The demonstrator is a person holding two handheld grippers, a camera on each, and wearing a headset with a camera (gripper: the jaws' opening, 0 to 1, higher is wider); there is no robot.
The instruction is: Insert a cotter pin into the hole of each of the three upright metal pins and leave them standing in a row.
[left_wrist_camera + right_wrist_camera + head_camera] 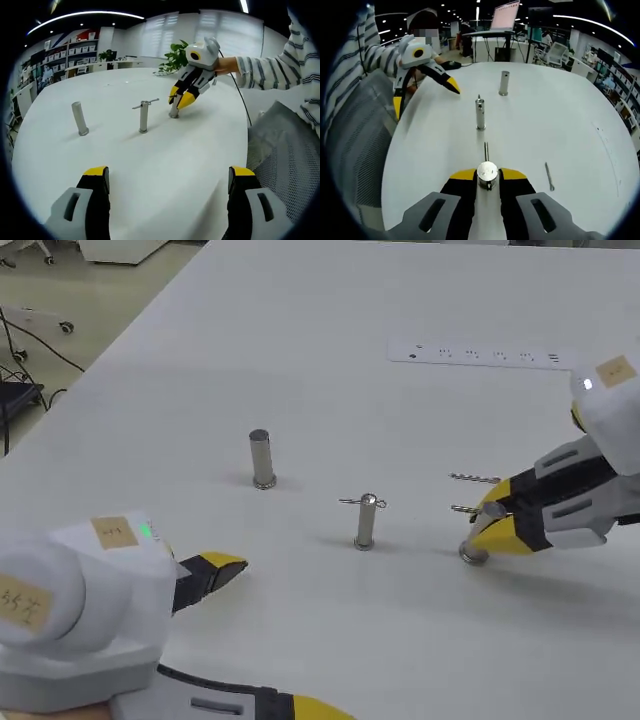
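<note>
Three upright metal pins stand in a row on the white table (300,340). The left pin (260,458) (79,119) (504,83) is bare. Through the top of the middle pin (366,522) (144,116) (480,114) runs a cotter pin (360,502). My right gripper (490,525) (487,182) is shut on the right pin (474,552) (487,174), with a cotter pin (462,509) (486,149) sticking out from it. A loose cotter pin (475,478) (549,176) lies just beyond. Near the front edge, my left gripper (262,635) (167,175) is open and holds nothing.
A white power strip (480,355) lies at the back right of the table. The table's left edge runs diagonally, with floor and cables (25,350) beyond it. A person's striped sleeve (272,67) shows behind the right gripper (192,85).
</note>
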